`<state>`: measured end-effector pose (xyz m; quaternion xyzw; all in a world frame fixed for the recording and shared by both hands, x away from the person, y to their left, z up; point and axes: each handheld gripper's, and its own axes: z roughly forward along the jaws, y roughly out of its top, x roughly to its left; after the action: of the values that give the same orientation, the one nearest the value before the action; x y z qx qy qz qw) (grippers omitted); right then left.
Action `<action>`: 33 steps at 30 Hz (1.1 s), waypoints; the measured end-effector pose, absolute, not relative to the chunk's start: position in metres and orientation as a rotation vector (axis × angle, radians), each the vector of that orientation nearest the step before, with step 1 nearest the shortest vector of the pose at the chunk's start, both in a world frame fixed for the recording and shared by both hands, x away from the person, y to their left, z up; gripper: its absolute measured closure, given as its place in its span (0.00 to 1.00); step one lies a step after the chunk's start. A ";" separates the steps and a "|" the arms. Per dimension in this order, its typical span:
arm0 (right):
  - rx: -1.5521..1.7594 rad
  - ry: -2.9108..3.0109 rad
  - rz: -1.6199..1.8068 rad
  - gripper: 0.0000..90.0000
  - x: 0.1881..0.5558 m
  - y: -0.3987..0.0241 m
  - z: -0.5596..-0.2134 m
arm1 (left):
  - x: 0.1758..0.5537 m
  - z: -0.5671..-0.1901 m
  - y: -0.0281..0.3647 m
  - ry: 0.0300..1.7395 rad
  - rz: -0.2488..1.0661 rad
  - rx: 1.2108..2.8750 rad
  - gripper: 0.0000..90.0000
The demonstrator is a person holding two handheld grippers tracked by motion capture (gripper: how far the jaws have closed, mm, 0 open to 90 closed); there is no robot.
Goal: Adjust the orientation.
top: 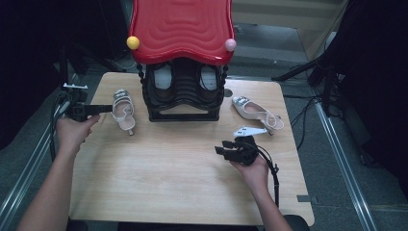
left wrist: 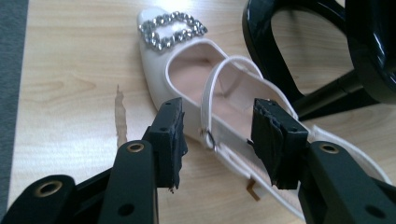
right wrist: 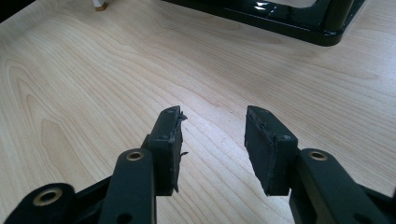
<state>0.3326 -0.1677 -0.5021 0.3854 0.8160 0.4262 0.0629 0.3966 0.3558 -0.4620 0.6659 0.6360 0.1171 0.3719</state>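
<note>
Beside the white shoe (left wrist: 196,88), left gripper (left wrist: 217,140) jaws open, empty; right gripper (right wrist: 212,140) likewise

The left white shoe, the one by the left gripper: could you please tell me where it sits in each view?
High view: the left shoe lies left of the black rack, by the left gripper.
Left gripper view: it lies centre, beyond the open jaws, buckle at top.
Right gripper view: I cannot make out the shoe; a small heel-like tip at the top edge may be its heel.
Shared landmark: the rack.
</note>
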 end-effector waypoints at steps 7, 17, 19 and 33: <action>1.171 2.464 1.279 0.64 0.333 -0.167 -0.503 | 0.414 -0.464 0.340 1.653 0.366 1.741 0.59; 1.180 2.460 1.279 0.64 0.333 -0.169 -0.503 | 0.418 -0.495 0.333 1.728 0.353 1.749 0.59; 1.176 2.460 1.278 0.64 0.333 -0.169 -0.503 | 0.418 -0.498 0.333 1.743 0.351 1.728 0.58; 1.175 2.467 1.269 0.64 0.332 -0.167 -0.504 | 0.425 -0.506 0.328 1.838 0.404 1.734 0.85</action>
<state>0.3321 -0.1672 -0.5039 0.3891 0.8172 0.4203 0.0642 0.4254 0.3276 -0.5058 0.6490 0.6880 0.1511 0.2874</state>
